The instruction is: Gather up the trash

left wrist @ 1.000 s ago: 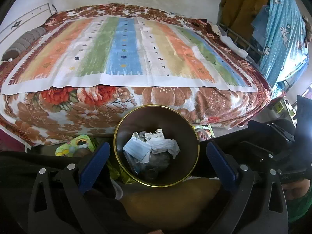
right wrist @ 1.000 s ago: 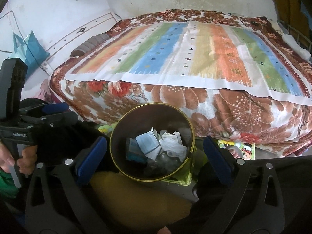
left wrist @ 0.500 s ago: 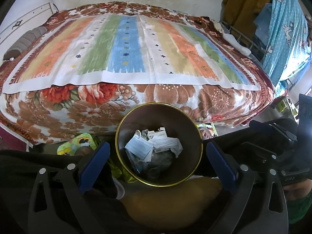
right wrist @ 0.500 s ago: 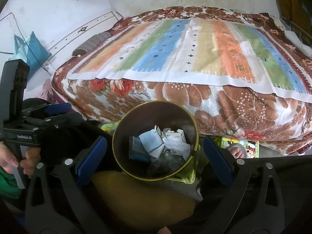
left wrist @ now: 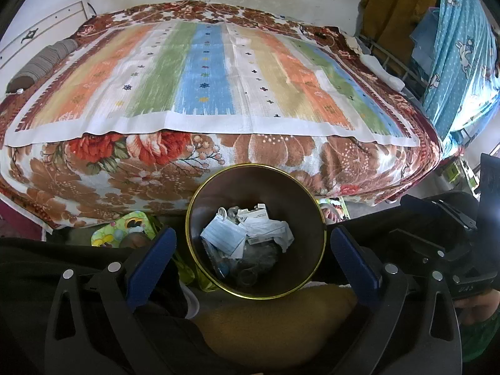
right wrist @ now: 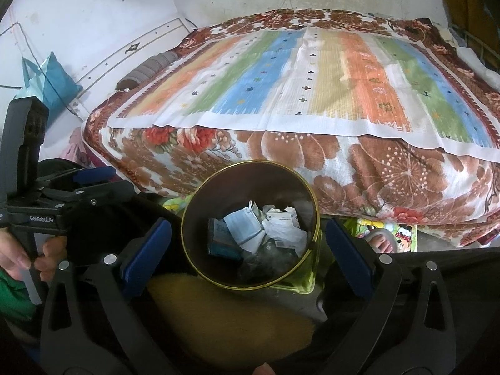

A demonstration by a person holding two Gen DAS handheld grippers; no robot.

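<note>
Currently both the left gripper (left wrist: pixel 253 247) and right gripper (right wrist: pixel 248 240) hang spread wide and empty above the bin (left wrist: pixel 315 209). Collected trash, including a face mask (left wrist: pixel 223 237) and crumpled paper (right wrist: pixel 286 234), lies inside the bin, which stands beside the bed (left wrist: pixel 203 93). Judged stage: between pickups. No loose trash shows on the bed, so the next move requires locating another item.

Soft daylight fills both views, brightest on the striped bedspread (left wrist: pixel 218 78), with a white flare at the left view's right edge. Fisheye bending curves the bed and blackens the corners. The bin (right wrist: pixel 250 193) interior sits in shadow, and fine detail looks slightly soft.
</note>
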